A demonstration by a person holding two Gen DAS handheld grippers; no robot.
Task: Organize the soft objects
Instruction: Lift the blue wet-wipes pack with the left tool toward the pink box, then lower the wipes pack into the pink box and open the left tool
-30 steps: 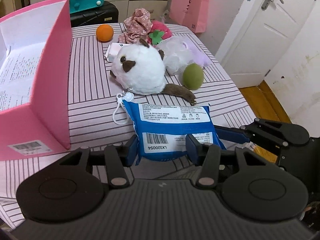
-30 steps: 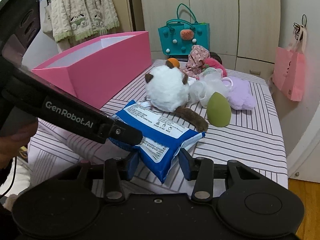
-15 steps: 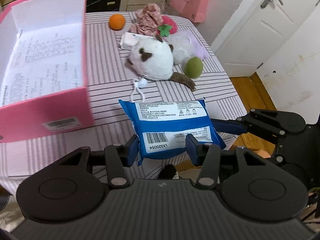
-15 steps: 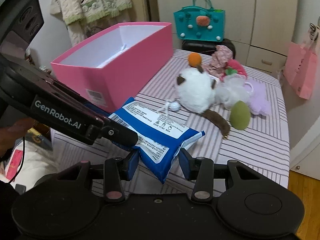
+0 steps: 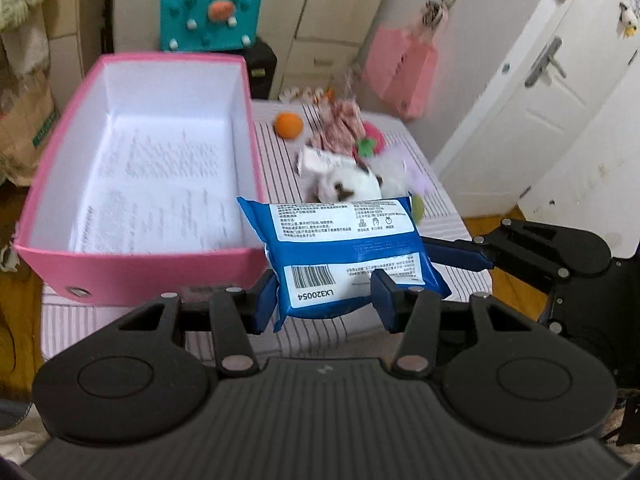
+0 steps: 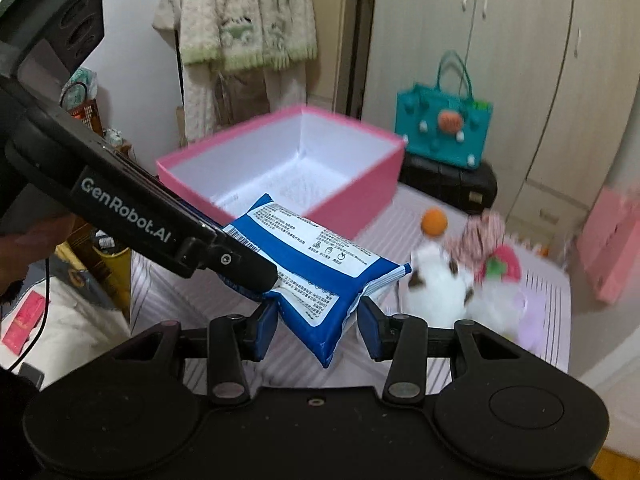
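Note:
A blue and white wipes pack (image 5: 344, 252) hangs in the air, held from both ends. My left gripper (image 5: 324, 300) is shut on its barcode end. My right gripper (image 6: 318, 322) is shut on the other end of the pack (image 6: 320, 272), and its fingers (image 5: 460, 254) show at the pack's right side in the left wrist view. The open pink box (image 5: 136, 264) stands on the striped table (image 5: 436, 196), just left of the pack; it also shows in the right wrist view (image 6: 360, 200). Its white inside holds a printed sheet.
Further back on the table lie a white and brown plush (image 5: 352, 184), an orange ball (image 5: 288, 125), a pink patterned cloth (image 5: 340, 128), a strawberry toy (image 5: 370, 142) and pale purple fluff (image 6: 528, 308). A teal bag (image 5: 212, 20) and pink bag (image 5: 404, 66) stand behind. A white door (image 5: 520, 100) is at right.
Both grippers have lifted the wipes pack off the table and carried it up and left, level with the pink box's near right corner. The box's open inside has come into view.

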